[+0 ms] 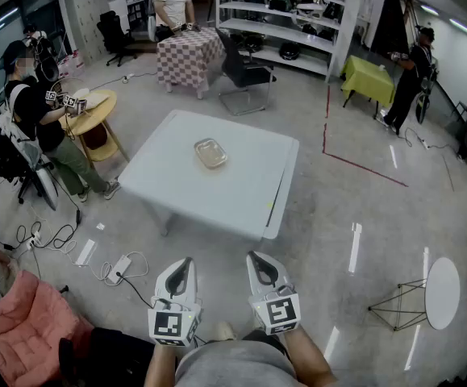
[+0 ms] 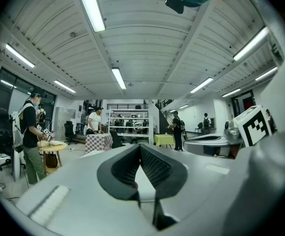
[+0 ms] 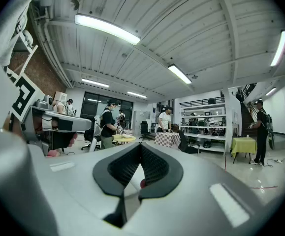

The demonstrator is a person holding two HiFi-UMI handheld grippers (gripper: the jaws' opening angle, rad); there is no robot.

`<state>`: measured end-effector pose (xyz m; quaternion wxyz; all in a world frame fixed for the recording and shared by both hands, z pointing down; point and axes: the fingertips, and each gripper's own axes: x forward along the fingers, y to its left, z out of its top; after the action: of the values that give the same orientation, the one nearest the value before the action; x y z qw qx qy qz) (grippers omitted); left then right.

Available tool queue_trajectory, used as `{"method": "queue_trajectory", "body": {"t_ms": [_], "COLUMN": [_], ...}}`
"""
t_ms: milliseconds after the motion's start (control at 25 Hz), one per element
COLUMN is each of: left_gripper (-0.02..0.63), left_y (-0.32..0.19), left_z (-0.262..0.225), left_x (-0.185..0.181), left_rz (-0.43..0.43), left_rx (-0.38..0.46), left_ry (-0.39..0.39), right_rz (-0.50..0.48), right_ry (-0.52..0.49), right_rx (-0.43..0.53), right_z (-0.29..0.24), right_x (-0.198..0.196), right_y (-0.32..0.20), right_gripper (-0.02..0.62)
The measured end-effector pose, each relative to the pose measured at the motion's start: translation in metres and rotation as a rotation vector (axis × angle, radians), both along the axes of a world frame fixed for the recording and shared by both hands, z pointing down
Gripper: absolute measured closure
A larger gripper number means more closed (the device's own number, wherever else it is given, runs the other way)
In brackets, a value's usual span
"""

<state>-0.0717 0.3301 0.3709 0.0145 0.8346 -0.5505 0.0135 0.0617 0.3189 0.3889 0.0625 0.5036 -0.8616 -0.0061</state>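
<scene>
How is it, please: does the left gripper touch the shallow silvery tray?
Apart. Head view: the left gripper hangs over floor, well short of the tray.

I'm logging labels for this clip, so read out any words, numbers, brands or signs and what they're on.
No readable text in any view.
Left gripper and right gripper: square black-and-white marker patterns only, no letters.
Shelves by the far wall: any print too small to read.
</scene>
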Motion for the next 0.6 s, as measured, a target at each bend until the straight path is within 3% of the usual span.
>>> {"method": "queue_trajectory", "body": {"t_ms": [600], "left_gripper": [0.594], "left_y": [-0.008], "left_z": [0.003], "left_x": [-0.016], "left_rz": [-0.013], "left_rx": [-0.004], "left_ry": [0.006], "right_rz": [-0.009], "right_ry": [0.006], "right_rx": [0.027], "right_z": [-0.002], "right_x": [-0.014], "right_y": [-0.006], "right_gripper": [0.591]}}
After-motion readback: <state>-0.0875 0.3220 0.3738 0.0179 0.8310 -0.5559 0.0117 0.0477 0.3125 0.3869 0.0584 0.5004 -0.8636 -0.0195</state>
